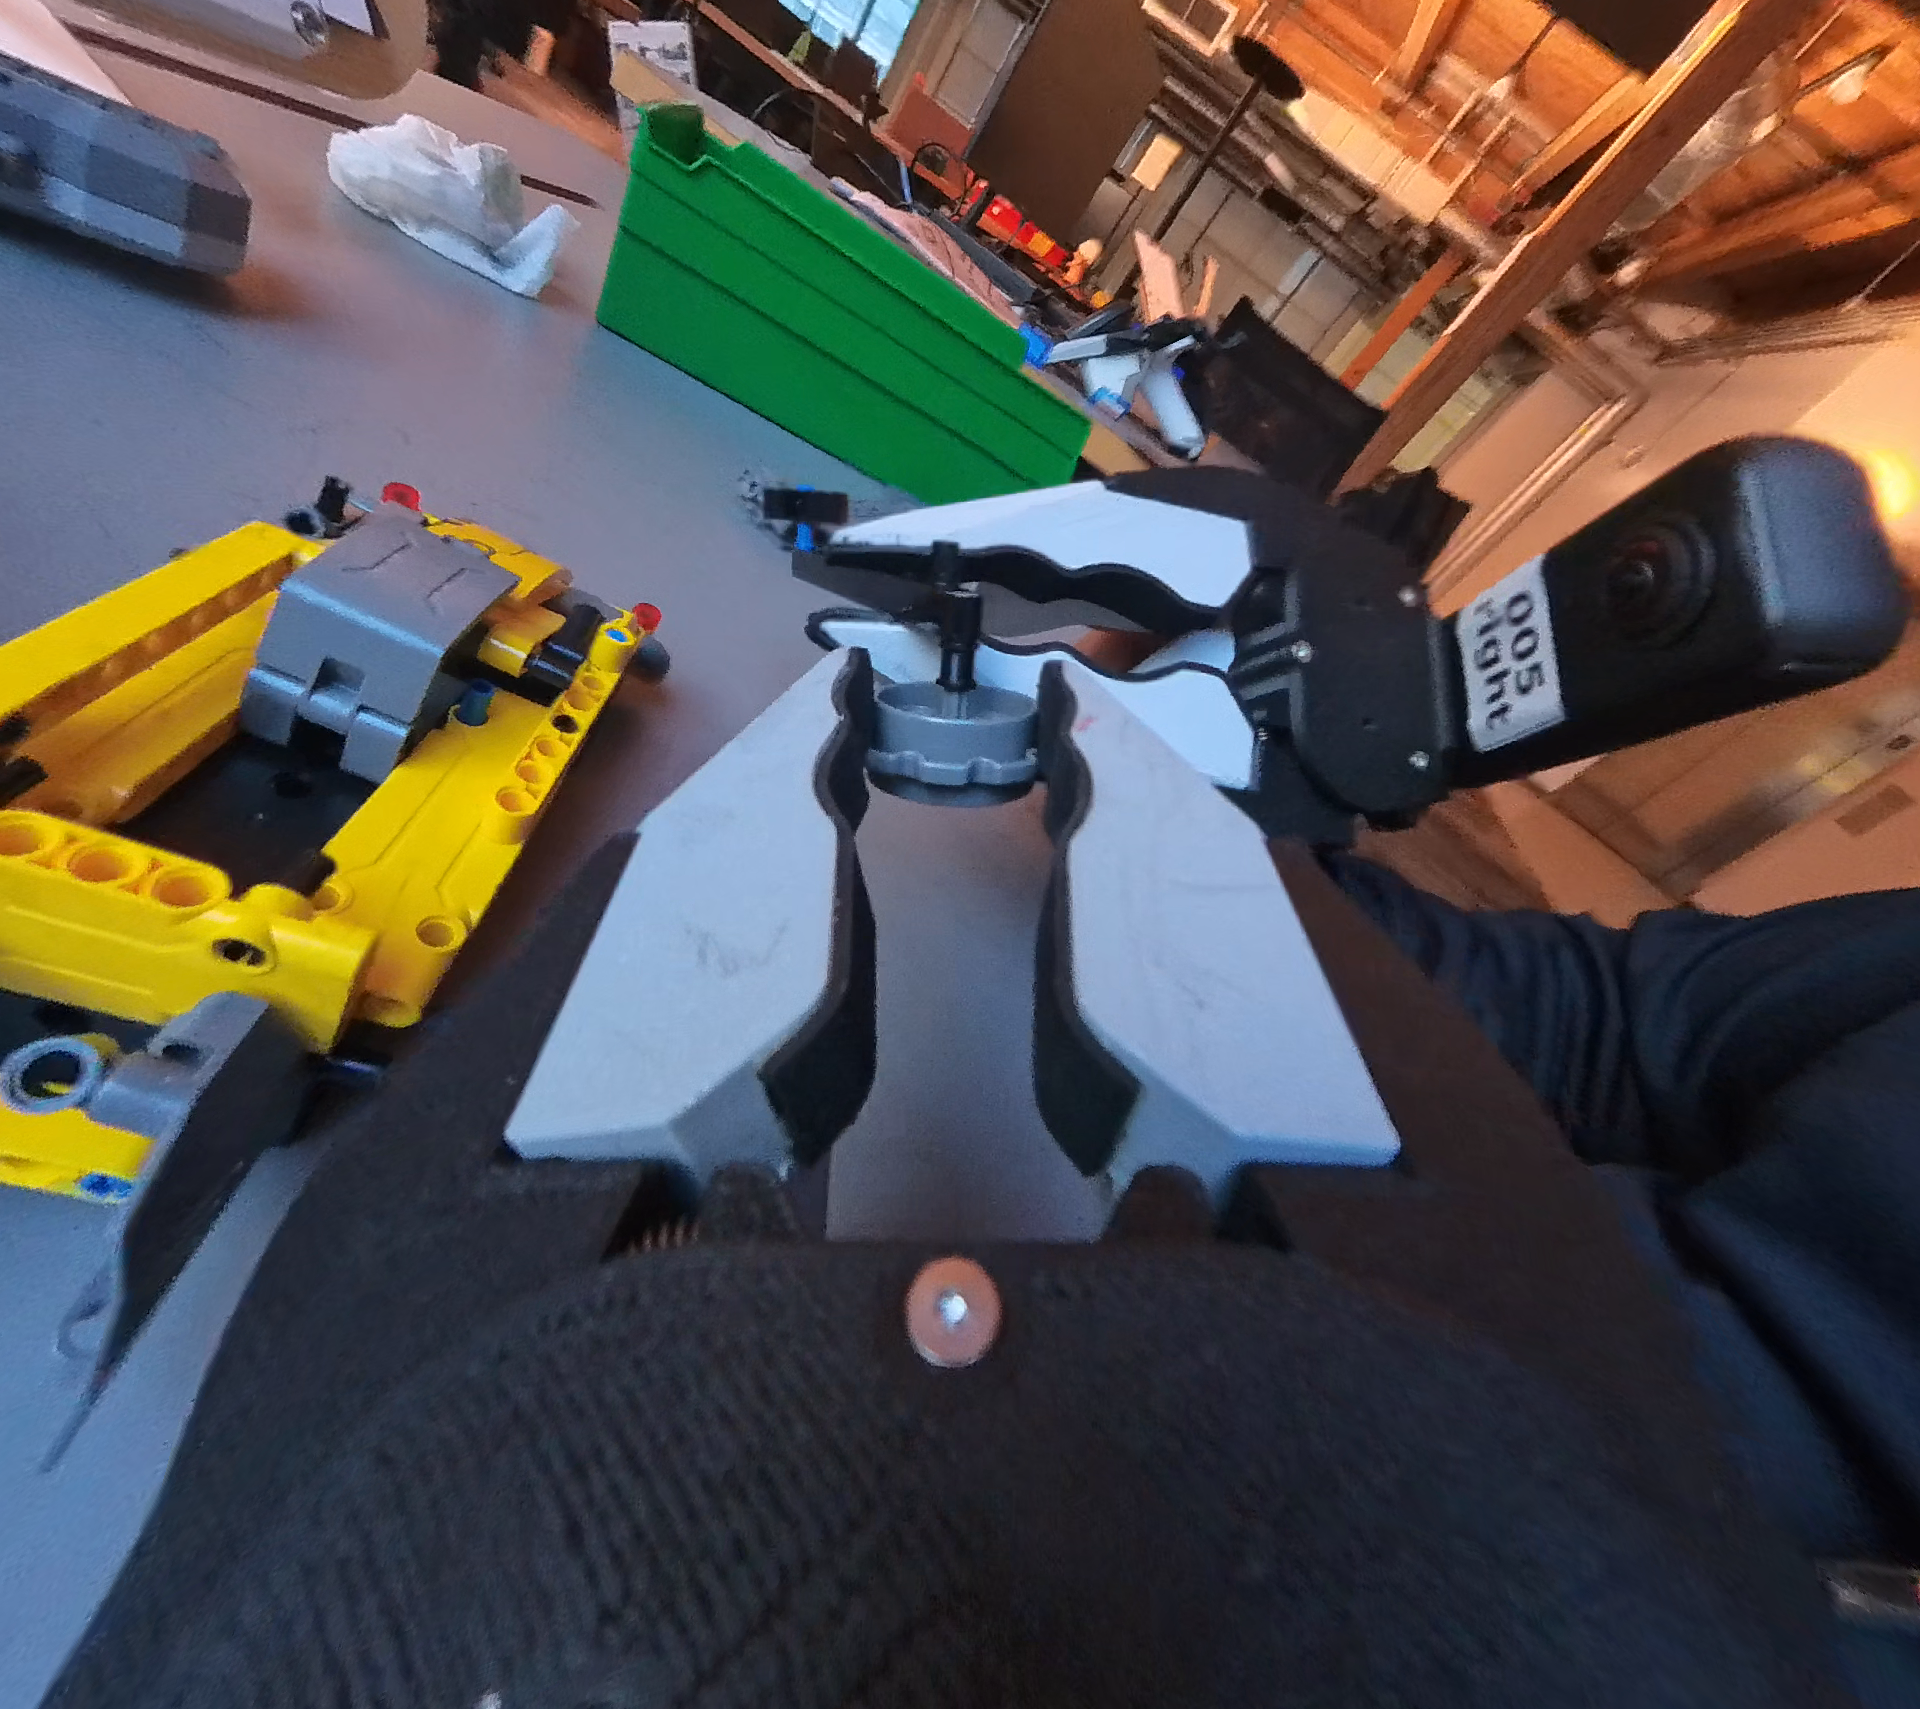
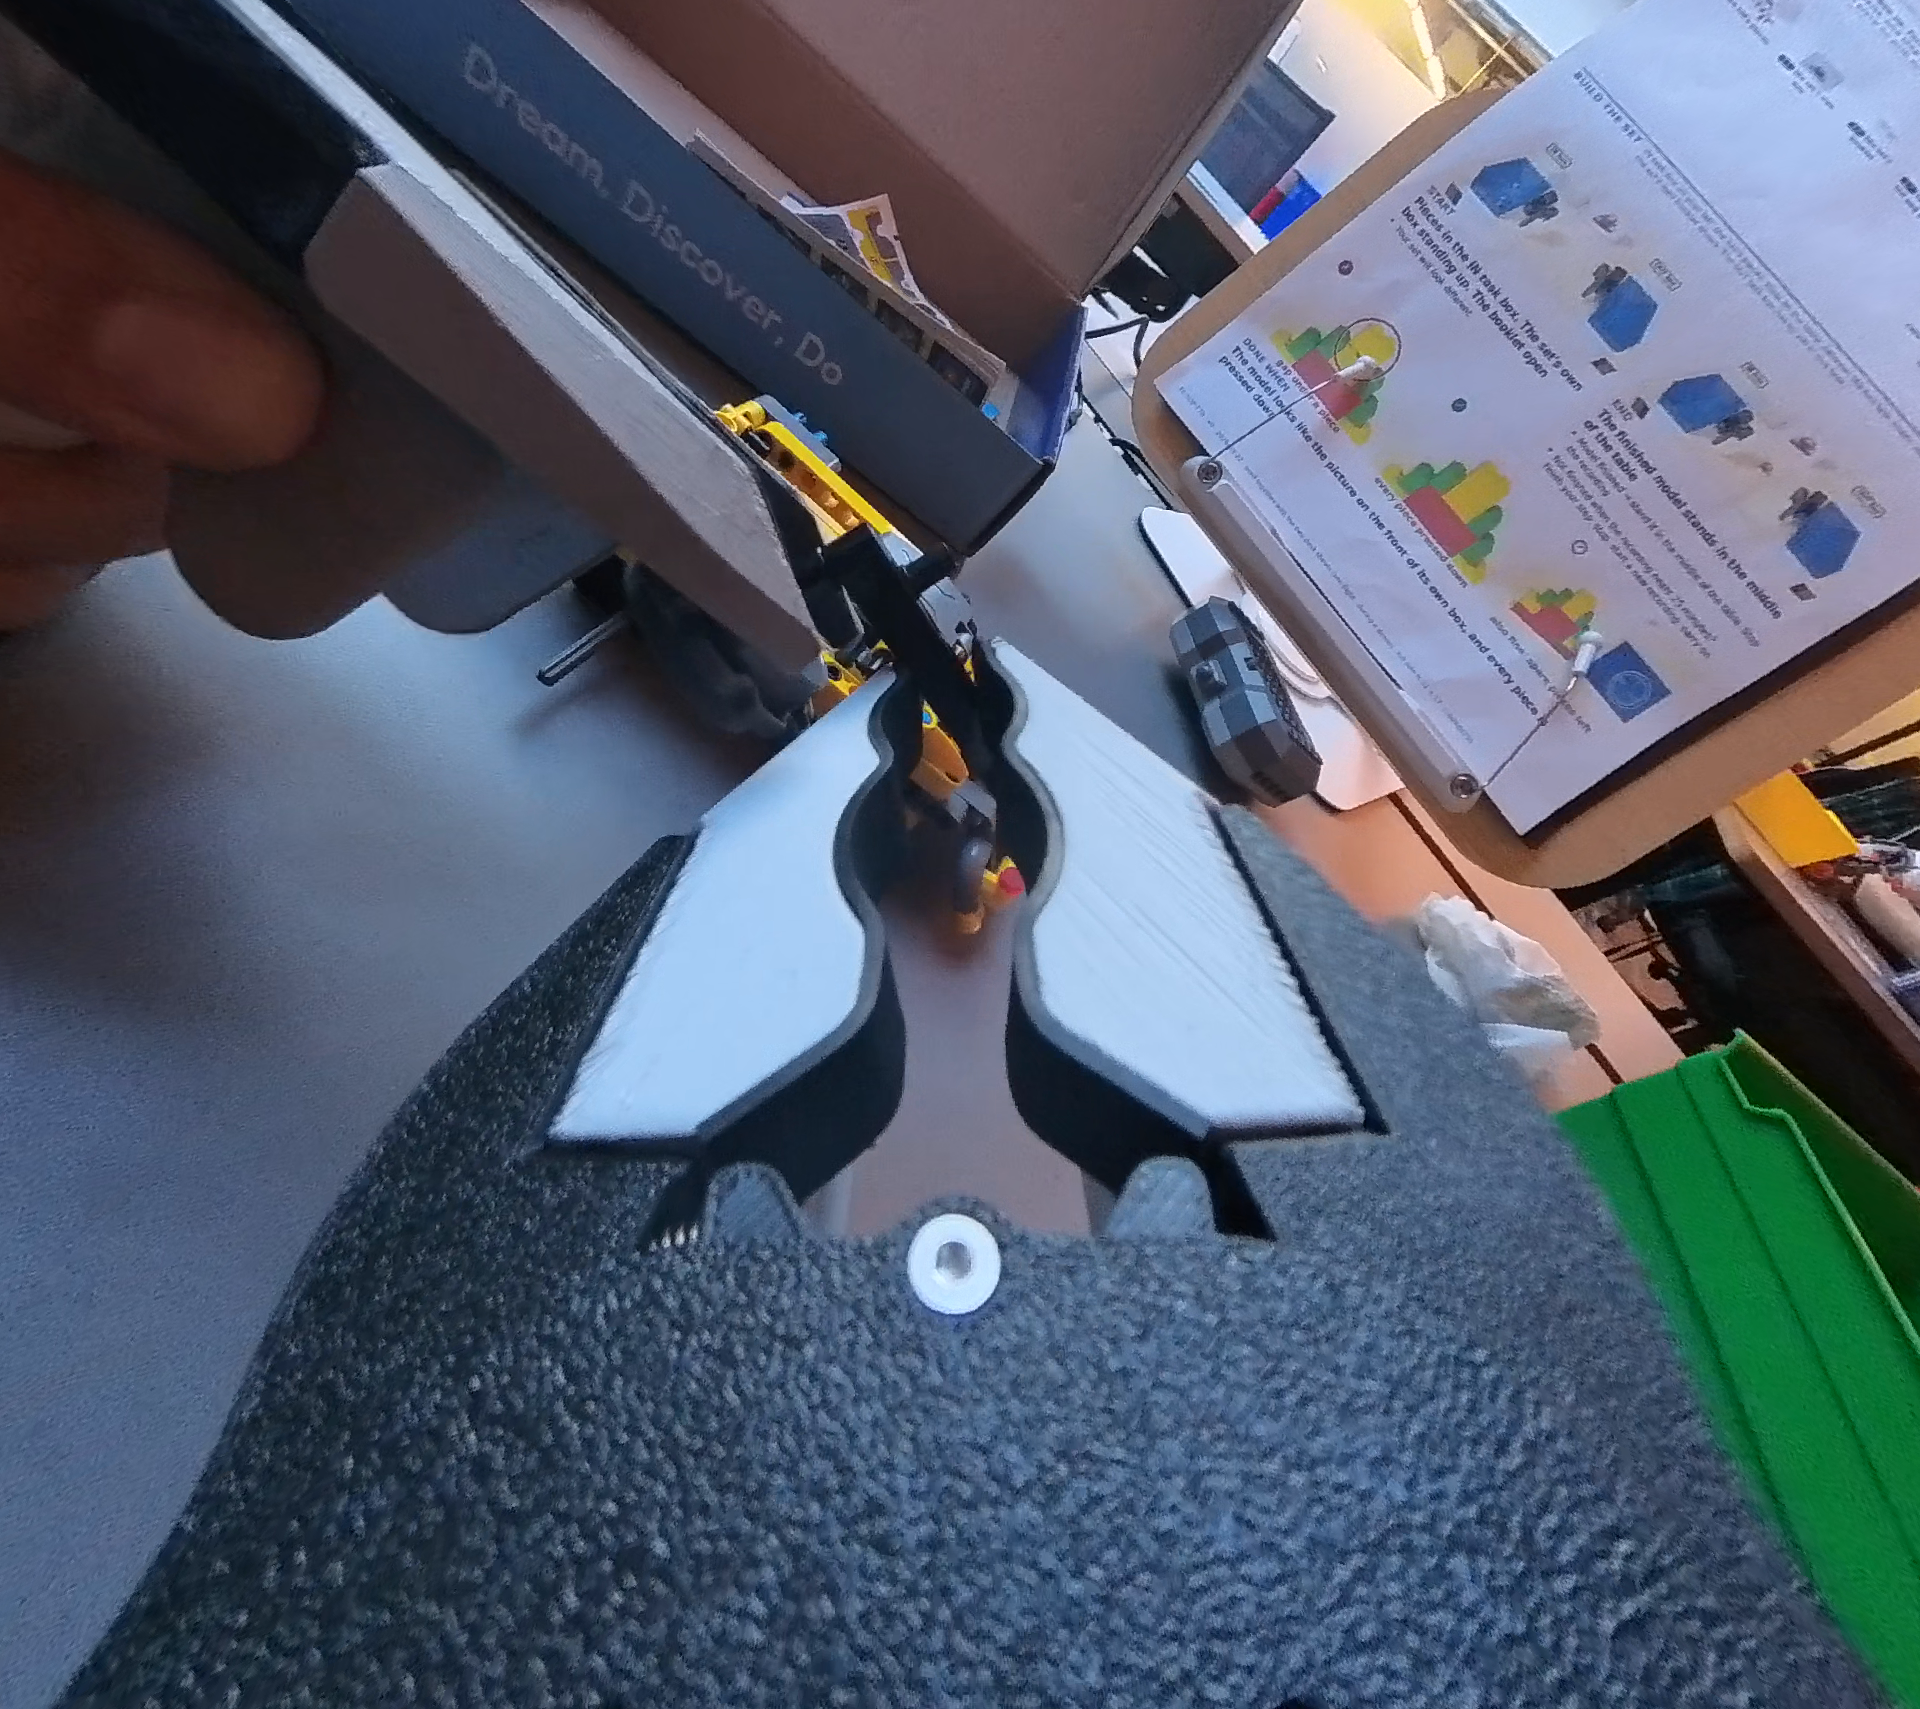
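In the left wrist view my left gripper (image 1: 951, 703) is shut on a grey round wheel hub (image 1: 951, 734) and holds it above the dark table (image 1: 312, 392). A black pin (image 1: 956, 631) stands up out of the hub. My right gripper (image 1: 821, 594) comes in from the right and is shut on that pin. In the right wrist view the right gripper (image 2: 945, 693) pinches the black pin (image 2: 925, 620) at its tips. A finger (image 2: 582, 412) of the left gripper crosses from the upper left, with a person's hand (image 2: 135, 392) behind it. The hub is hidden there.
A partly built yellow and grey brick model (image 1: 208, 776) lies to the left. A green bin (image 1: 831, 329), a crumpled tissue (image 1: 447, 194) and a grey blocky part (image 1: 114, 184) lie beyond. An open cardboard box (image 2: 831, 101) and an instruction board (image 2: 1558, 412) stand ahead.
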A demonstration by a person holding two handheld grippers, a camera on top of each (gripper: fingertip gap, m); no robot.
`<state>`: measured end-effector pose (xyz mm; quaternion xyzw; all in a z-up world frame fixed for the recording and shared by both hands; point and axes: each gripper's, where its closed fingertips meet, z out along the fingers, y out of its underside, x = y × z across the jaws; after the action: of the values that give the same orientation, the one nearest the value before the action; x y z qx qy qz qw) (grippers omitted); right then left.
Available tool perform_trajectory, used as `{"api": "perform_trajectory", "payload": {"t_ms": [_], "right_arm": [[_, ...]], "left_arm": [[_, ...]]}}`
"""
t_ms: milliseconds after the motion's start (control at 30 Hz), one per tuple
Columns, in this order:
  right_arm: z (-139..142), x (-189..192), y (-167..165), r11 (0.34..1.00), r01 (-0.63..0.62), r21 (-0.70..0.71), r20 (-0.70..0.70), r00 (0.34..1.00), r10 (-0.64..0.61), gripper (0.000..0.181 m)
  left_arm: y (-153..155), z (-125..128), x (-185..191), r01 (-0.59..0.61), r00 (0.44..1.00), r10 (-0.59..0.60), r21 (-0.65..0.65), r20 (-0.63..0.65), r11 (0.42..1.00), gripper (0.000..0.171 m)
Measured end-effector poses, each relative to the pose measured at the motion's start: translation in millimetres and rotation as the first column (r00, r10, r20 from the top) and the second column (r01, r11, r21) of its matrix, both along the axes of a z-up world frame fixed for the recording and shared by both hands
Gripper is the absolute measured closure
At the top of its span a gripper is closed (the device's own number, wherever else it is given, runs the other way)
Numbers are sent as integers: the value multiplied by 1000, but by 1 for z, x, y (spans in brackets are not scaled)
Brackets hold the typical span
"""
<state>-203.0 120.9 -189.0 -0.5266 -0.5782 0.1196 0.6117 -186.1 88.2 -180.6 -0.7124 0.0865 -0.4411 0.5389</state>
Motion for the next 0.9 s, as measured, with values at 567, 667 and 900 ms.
{"api": "perform_trajectory", "payload": {"t_ms": [567,667,900], "right_arm": [[24,32,-54,833,-433,-345,-98,899,427,155],[21,32,-61,750,-473,-462,-134,874,468,158],[15,26,-54,607,-436,-665,-300,899,318,171]], "left_arm": [[-40,7,8,403,892,-359,123,-276,907,140],[-38,-3,10,397,889,-359,88,-285,914,140],[-33,-6,11,326,901,-262,141,-345,935,140]]}}
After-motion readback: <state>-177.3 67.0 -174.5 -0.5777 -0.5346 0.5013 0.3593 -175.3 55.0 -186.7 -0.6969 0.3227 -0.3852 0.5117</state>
